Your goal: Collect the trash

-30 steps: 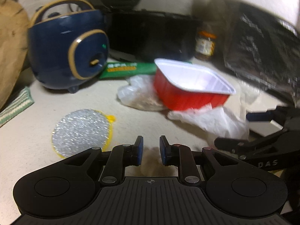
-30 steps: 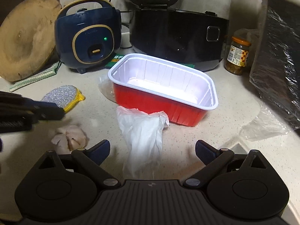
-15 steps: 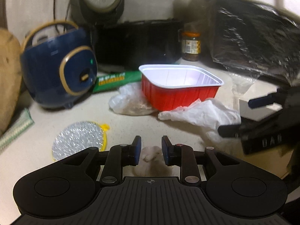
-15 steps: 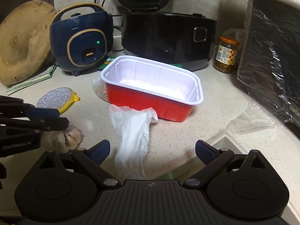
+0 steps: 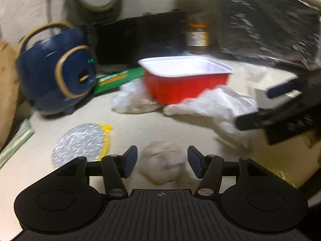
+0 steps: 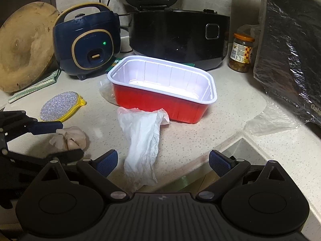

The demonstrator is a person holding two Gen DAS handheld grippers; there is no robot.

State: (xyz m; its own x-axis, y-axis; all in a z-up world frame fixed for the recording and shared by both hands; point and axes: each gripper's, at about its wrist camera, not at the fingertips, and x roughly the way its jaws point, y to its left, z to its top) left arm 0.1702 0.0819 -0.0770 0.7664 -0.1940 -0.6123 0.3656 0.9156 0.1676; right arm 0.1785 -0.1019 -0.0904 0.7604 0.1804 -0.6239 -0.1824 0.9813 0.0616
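The left gripper [image 5: 162, 164] has its jaws spread apart, and a pale head of garlic [image 5: 163, 165] lies on the speckled counter [image 6: 230, 108] between the two blue fingertips, touching neither as far as the blurred left view shows. In the right view the same garlic [image 6: 69, 137] sits between the left gripper's [image 6: 58, 138] fingers at the left edge. The right gripper [image 6: 163, 161] is also spread wide and grips nothing; a crumpled white plastic bag [image 6: 142, 140] lies on the counter between its fingers, its near end just ahead of the gripper body and its far end touching the front wall of a red tray with a white inside [image 6: 160, 92]. To the right of the bag's near end the corner of a sink [image 6: 236, 152] cuts into the counter. Left of the bag, beyond the garlic, lies a round silver scouring pad with a yellow edge [image 6: 60, 106]. A second, clear bag [image 5: 132, 100] is tucked at the tray's left side. Behind the tray stand a navy rice cooker [image 6: 88, 44] and a bigger black cooker [image 6: 176, 38] with its lid raised, with a glass jar [image 6: 241, 53] to the right. A round wooden board [image 6: 24, 44] leans at far left.
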